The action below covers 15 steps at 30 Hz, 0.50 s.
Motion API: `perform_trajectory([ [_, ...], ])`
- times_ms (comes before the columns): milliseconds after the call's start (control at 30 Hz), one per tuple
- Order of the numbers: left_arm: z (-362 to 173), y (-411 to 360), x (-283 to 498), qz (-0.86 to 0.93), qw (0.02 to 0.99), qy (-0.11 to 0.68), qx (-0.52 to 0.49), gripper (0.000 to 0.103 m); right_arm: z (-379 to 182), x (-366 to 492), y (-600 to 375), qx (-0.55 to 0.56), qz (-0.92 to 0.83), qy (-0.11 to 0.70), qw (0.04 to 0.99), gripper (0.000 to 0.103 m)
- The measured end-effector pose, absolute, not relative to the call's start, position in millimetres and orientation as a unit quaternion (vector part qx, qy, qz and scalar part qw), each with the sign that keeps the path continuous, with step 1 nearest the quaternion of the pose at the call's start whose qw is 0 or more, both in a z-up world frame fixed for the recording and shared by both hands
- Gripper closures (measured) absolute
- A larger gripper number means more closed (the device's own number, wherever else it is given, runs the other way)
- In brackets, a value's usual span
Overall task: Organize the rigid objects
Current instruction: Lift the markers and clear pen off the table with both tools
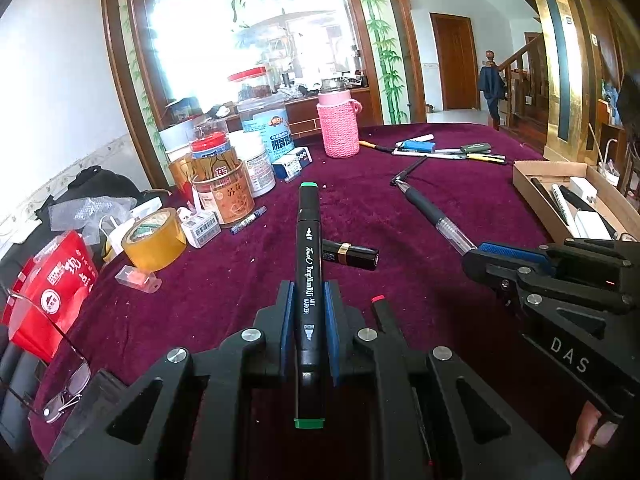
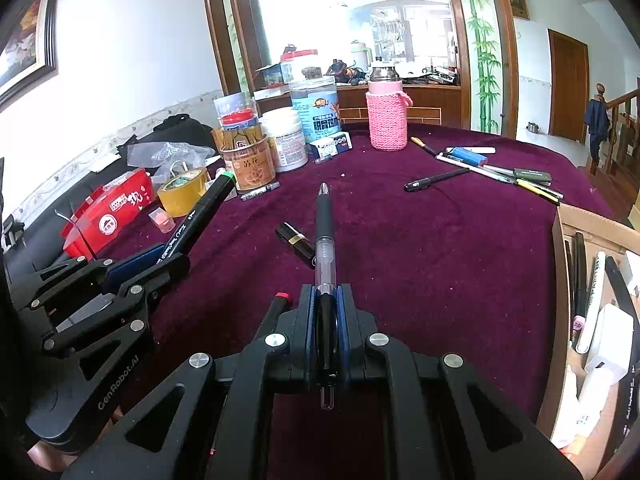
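Note:
My left gripper (image 1: pixel 308 312) is shut on a black art marker (image 1: pixel 307 256) with green end caps, which points forward above the purple tablecloth. In the right wrist view the same marker (image 2: pixel 200 212) sticks out of the left gripper (image 2: pixel 160 258) at the left. My right gripper (image 2: pixel 326 312) is shut on a clear gel pen (image 2: pixel 324 240) with a black grip, tip forward. From the left wrist view that pen (image 1: pixel 436 216) juts out of the right gripper (image 1: pixel 486 256) at the right. A cardboard box (image 1: pixel 524 184) with pens and white items sits at the right.
A black lipstick tube (image 1: pixel 352 254) and a red-tipped marker (image 1: pixel 380 312) lie on the cloth just ahead. Jars, yellow tape (image 1: pixel 154 238), a red pack (image 1: pixel 48 284) and glasses (image 1: pixel 68 388) crowd the left. A pink knitted bottle (image 1: pixel 339 126) and loose pens (image 1: pixel 448 150) lie farther back.

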State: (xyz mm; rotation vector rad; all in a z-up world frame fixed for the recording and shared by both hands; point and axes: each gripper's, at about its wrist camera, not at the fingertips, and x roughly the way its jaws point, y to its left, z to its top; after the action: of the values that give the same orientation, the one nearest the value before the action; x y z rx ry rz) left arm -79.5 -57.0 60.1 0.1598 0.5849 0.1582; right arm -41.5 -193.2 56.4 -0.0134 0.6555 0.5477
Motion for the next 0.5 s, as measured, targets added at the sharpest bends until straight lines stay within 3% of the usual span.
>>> perform_trajectory([
  [500,77,-67,-85,0.074,0.956,0.271,0.091,0.091,68,-39,-218,0.062,0.272,0.329,0.902,0.094],
])
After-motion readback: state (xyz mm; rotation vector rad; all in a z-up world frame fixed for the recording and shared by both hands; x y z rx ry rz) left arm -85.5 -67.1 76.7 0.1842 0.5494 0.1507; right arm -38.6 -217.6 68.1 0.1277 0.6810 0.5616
